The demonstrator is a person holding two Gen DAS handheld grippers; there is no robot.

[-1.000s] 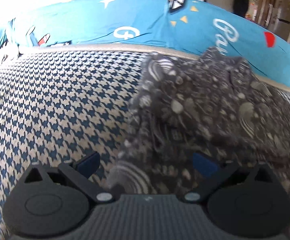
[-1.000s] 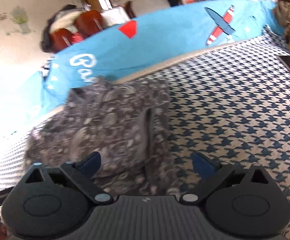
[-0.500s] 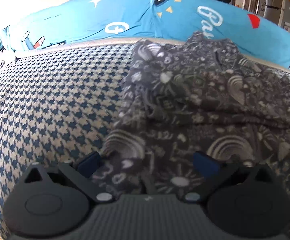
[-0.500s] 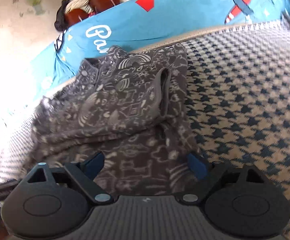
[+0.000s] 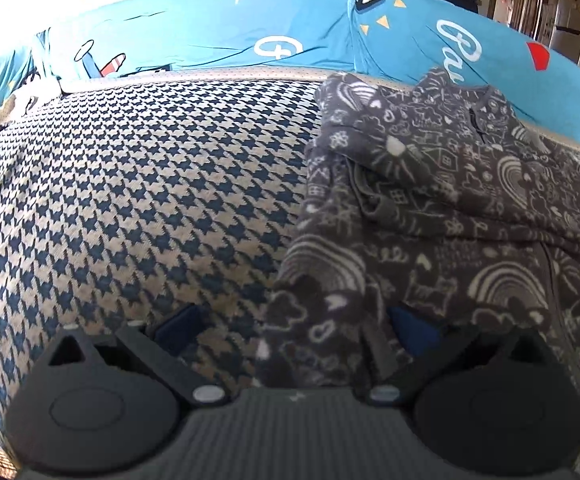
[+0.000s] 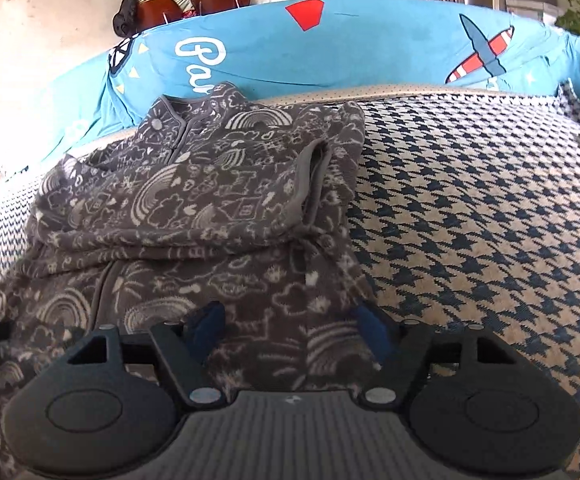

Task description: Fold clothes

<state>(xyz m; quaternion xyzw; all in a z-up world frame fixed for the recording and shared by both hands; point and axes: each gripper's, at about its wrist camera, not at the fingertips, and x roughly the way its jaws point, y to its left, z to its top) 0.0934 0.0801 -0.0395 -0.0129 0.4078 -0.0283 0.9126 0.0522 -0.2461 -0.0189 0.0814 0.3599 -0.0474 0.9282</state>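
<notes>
One fold is in: the sleeves lie across the grey garment (image 6: pixel 194 208). My right gripper (image 6: pixel 288 330) closes around its near hem, left gripper (image 5: pixel 290 330) open; halving remains.

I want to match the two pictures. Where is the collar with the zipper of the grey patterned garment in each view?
Left wrist view: the collar is at the upper right, at the garment's far end, near the blue sheet.
Right wrist view: the collar is at the upper left, also at the far end.
Shared landmark: the white lettering on the blue sheet, just behind the collar.
</notes>
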